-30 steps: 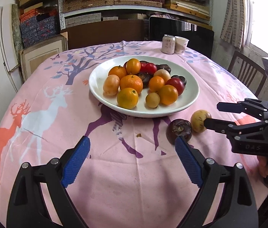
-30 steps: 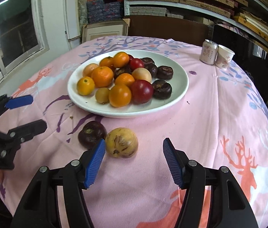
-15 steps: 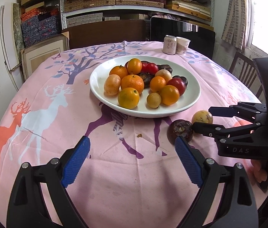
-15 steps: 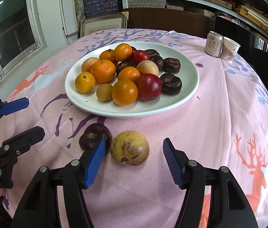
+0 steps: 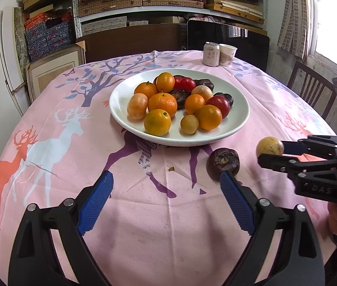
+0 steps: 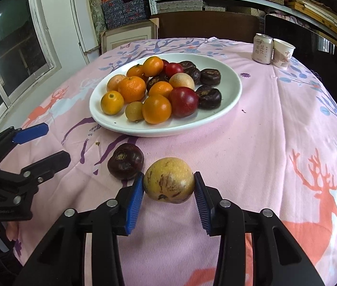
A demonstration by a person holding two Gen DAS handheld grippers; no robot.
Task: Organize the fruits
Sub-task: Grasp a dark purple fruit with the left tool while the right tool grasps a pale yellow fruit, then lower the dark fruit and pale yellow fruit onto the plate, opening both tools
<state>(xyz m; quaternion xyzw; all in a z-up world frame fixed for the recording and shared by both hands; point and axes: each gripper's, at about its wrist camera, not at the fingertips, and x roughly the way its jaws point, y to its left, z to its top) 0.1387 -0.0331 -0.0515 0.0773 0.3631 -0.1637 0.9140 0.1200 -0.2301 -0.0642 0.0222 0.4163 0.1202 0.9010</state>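
Two fruits lie on the pink tabletop (image 6: 252,143) in front of the white plate (image 6: 230,100): a dark fruit (image 6: 125,160) and a yellow fruit (image 6: 169,180). The right gripper (image 6: 168,199) has its jaws closing around the yellow fruit, both blue pads touching its sides. The left gripper (image 5: 166,200) hangs nearby with jaws spread wide and nothing between them.

Bare cloth (image 6: 264,143) right of plate (image 6: 230,100) (dark fruit (image 6: 125,164) left)
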